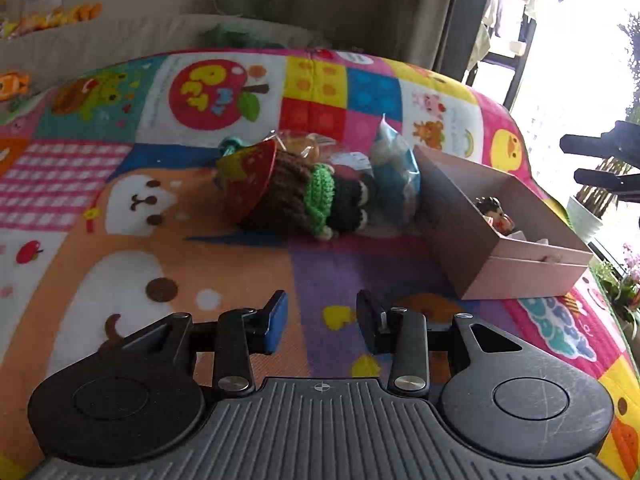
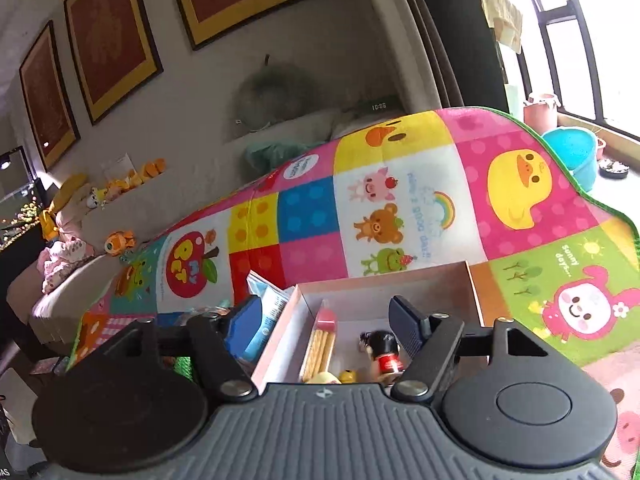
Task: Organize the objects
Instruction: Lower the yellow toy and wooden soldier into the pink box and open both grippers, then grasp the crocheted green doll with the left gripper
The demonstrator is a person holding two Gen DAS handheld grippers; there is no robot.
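A crocheted doll (image 1: 296,196) with a red strawberry hat lies on its side on the colourful mat (image 1: 152,208), with a blue-and-white packet (image 1: 394,168) and a clear wrapped item behind it. A pink open box (image 1: 496,240) stands to their right. My left gripper (image 1: 322,322) is open and empty, low over the mat, short of the doll. My right gripper (image 2: 328,322) is open and empty above the box (image 2: 384,280), which holds a small black-haired figure (image 2: 382,350), a pack of biscuit sticks (image 2: 320,344) and yellow toys. The right gripper's fingers (image 1: 600,160) show at the left view's right edge.
A beige sofa with plush toys (image 2: 120,184) stands behind the mat. Framed pictures (image 2: 108,36) hang on the wall. A blue basin (image 2: 572,156) and a pink pot sit by the window at the right. Potted plants (image 1: 616,284) stand beyond the mat's right edge.
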